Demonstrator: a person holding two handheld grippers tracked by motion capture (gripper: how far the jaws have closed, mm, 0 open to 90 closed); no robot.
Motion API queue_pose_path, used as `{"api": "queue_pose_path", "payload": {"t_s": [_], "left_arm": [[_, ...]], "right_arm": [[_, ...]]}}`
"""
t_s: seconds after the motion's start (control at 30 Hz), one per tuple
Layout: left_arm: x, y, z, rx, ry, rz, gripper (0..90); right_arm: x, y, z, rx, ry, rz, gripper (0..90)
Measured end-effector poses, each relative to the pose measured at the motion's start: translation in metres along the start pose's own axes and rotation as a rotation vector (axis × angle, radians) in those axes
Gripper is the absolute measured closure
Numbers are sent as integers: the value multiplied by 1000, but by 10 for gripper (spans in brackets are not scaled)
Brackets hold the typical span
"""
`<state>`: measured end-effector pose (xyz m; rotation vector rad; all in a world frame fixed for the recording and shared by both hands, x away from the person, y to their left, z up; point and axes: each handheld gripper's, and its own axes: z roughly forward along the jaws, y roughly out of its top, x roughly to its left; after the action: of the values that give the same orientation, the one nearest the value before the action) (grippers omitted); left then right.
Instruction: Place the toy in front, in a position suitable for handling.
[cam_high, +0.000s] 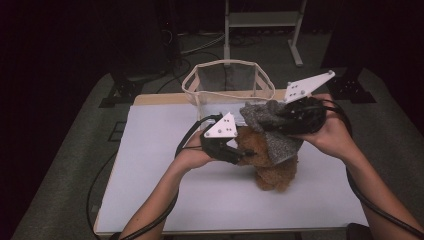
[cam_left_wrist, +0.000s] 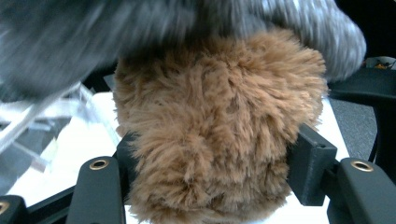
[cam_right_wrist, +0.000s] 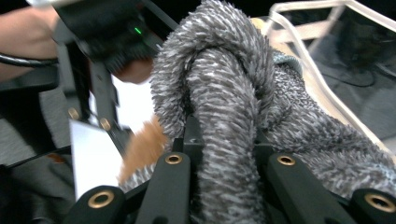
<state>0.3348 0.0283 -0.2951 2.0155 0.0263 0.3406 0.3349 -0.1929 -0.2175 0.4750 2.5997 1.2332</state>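
Note:
A brown fluffy plush toy (cam_high: 274, 172) stands on the white table, and my left gripper (cam_high: 239, 152) is shut on its side. Seen up close in the left gripper view, the plush toy (cam_left_wrist: 219, 130) bulges between the two black jaws. A grey fuzzy cloth (cam_high: 267, 122) drapes over the toy's top. My right gripper (cam_high: 287, 119) is shut on a bunched fold of that cloth (cam_right_wrist: 224, 107), which rises between its jaws. A sliver of brown fur (cam_right_wrist: 142, 147) shows under the cloth there.
A beige mesh basket (cam_high: 227, 82) stands at the table's far edge just behind the toy. The white table top (cam_high: 160, 135) stretches to the left and front. A metal stand (cam_high: 262, 22) and cables lie on the floor beyond.

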Motion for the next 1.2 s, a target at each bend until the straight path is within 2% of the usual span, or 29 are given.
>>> {"api": "queue_pose_path", "payload": {"t_s": [0.1,0.2,0.27,0.37,0.5,0.6,0.73,0.77,0.83,0.9,1.03,1.1,1.2], "left_arm": [[-2,5,5,37,19,11,363],[-2,1,1,23,19,3,362],[-2,2,-1,29,20,7,362],[-2,2,-4,47,24,13,353],[-1,-1,-7,55,23,1,346],[0,-4,-10,65,29,0,327],[-2,-4,-18,99,33,25,232],[-2,-4,-22,100,35,31,195],[-4,-5,-29,86,38,36,178],[-5,-10,-33,99,41,31,168],[-6,-32,-43,115,51,7,161],[-9,-46,-49,119,51,-2,162],[-12,-67,-58,128,65,-46,165]], "right_arm": [[5,9,16,55,2,-33,760],[1,8,17,51,22,-14,759],[-1,5,8,29,27,-8,759],[-6,0,-11,5,-14,10,754],[-18,-17,-31,-35,-46,69,748],[-25,-30,-35,-73,-54,114,748],[-25,-40,-17,-111,-7,134,750],[-25,-39,-13,-128,8,136,750],[-23,-36,-2,-146,39,131,749],[-19,-31,12,-151,67,123,750],[-11,-26,42,-162,100,106,749],[-9,-27,56,-167,135,107,747],[-5,-29,72,-159,165,103,743]]}}
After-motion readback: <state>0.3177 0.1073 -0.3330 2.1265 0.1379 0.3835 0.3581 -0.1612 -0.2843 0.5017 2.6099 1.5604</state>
